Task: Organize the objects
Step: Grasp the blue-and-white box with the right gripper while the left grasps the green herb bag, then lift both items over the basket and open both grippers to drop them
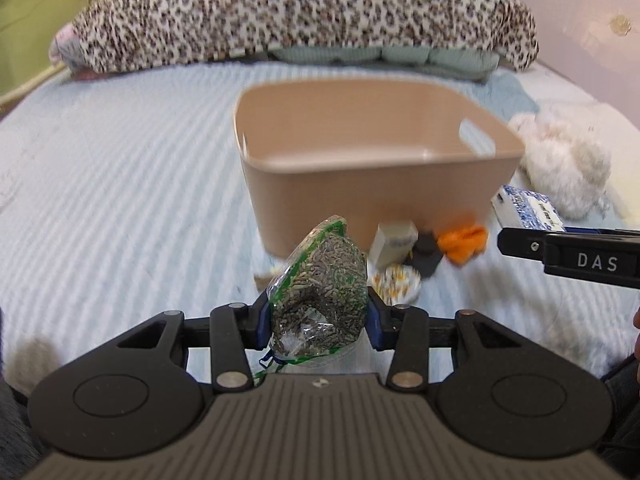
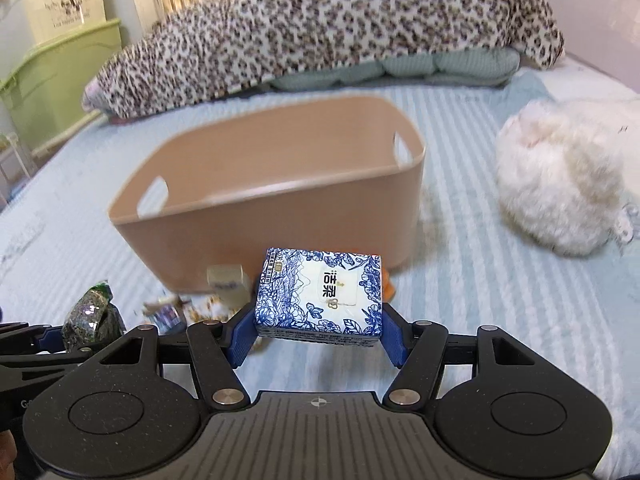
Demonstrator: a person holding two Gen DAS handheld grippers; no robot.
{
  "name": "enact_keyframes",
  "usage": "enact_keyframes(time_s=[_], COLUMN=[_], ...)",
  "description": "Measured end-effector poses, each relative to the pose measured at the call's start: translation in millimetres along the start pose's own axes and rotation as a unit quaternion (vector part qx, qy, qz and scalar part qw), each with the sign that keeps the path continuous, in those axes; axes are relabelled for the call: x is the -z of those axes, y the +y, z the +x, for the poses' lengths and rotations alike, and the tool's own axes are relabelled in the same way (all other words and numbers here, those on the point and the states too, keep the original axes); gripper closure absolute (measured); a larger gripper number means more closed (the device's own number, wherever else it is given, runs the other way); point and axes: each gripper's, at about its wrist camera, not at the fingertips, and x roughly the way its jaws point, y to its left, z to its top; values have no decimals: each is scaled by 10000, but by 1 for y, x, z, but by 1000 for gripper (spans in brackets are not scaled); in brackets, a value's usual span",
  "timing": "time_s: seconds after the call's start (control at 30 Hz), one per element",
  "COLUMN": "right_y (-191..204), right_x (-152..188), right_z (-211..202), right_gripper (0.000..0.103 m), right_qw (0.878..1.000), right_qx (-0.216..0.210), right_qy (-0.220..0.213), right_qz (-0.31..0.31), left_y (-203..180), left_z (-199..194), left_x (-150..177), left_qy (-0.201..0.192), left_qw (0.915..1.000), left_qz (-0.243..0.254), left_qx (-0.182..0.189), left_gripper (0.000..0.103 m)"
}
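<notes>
A tan plastic bin [image 1: 376, 196] with handle cut-outs stands on the bed; it also shows in the right wrist view [image 2: 272, 224]. My left gripper [image 1: 318, 316] is shut on a clear bag of dried seeds [image 1: 320, 284] with green trim, held above the bed in front of the bin. My right gripper [image 2: 318, 330] is shut on a blue-and-white tissue pack [image 2: 320, 292], held in front of the bin. The tissue pack [image 1: 524, 208] and seed bag [image 2: 92, 314] each show in the other view. Small items lie by the bin's front: a pale box [image 1: 394, 242], an orange object [image 1: 464, 242], a dark object [image 1: 426, 256], a patterned packet [image 1: 396, 284].
A fluffy white plush [image 2: 560, 184] lies right of the bin. A leopard-print pillow [image 2: 320, 28] and a green cushion [image 2: 400, 68] lie at the back. Green and cream storage boxes [image 2: 60, 76] stand off the bed at the left. The striped bedsheet [image 1: 120, 200] stretches left.
</notes>
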Motion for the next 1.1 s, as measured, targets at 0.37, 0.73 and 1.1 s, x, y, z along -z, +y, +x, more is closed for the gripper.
enact_keyframes(time_s=[0.37, 0.73, 1.1], right_y=[-4, -3, 1], right_x=[-57, -105, -99], right_z=[-20, 39, 97], right_gripper=[42, 42, 42], right_qw=[9969, 9980, 9986], right_qx=[28, 106, 242], right_qy=[-783, -571, 42], right_qz=[-83, -240, -473], left_y=[-2, -14, -23], left_z=[-7, 63, 117], left_x=[-55, -104, -97], left_qy=[-765, -608, -93], left_qw=[9968, 9970, 9967], left_qz=[126, 374, 688], left_qx=[-172, -300, -424], left_gripper=[57, 57, 57])
